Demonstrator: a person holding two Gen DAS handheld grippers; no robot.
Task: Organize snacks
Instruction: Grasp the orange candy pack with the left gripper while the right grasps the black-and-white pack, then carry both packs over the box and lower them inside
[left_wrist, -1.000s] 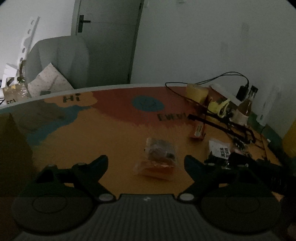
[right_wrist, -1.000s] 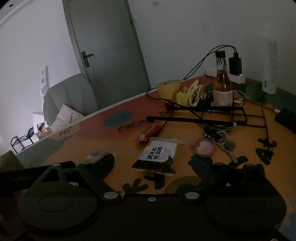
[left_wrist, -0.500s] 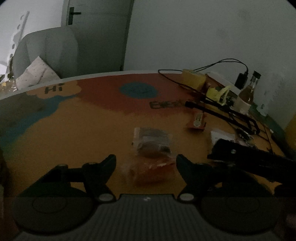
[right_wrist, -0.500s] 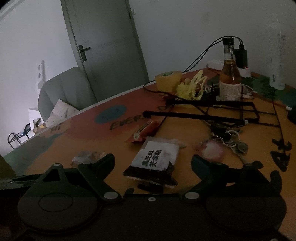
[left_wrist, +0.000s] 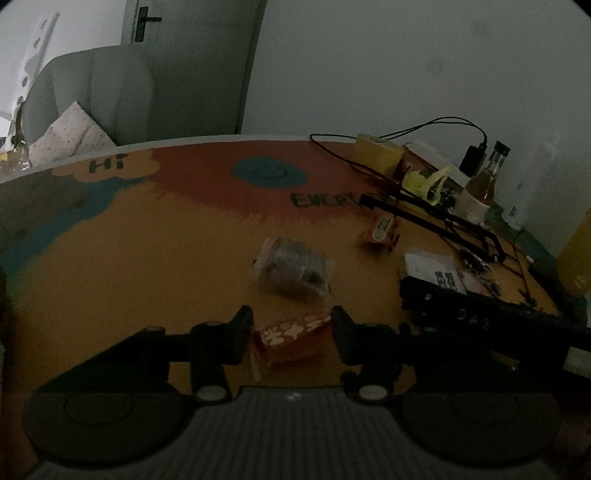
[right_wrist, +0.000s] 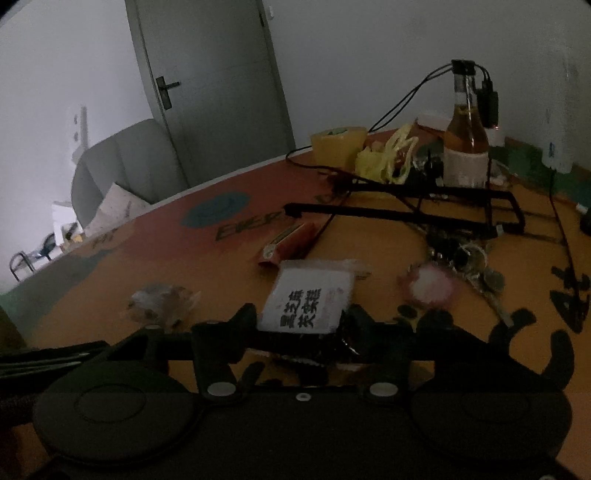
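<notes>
In the left wrist view my left gripper (left_wrist: 291, 325) is closed against both ends of an orange snack packet (left_wrist: 291, 338) on the table. A clear-wrapped snack (left_wrist: 291, 267) lies just beyond it. A small red packet (left_wrist: 380, 230) lies farther right. In the right wrist view my right gripper (right_wrist: 301, 325) is closed on a white-and-black snack packet (right_wrist: 308, 301) with dark print. The red packet (right_wrist: 288, 242) lies beyond it and the clear-wrapped snack (right_wrist: 160, 301) to its left. The right gripper shows in the left wrist view as a dark bar (left_wrist: 480, 314).
A black wire rack (right_wrist: 424, 210), a glass bottle (right_wrist: 465, 147), a yellow tape roll (right_wrist: 338, 146), yellow bag (right_wrist: 388, 157), keys (right_wrist: 465, 258) and cables crowd the table's far right. A grey chair (left_wrist: 92, 96) stands behind the table.
Both grippers moved forward and down onto the packets and their fingers closed in: the left around the orange packet, the right around the white-and-black packet.
</notes>
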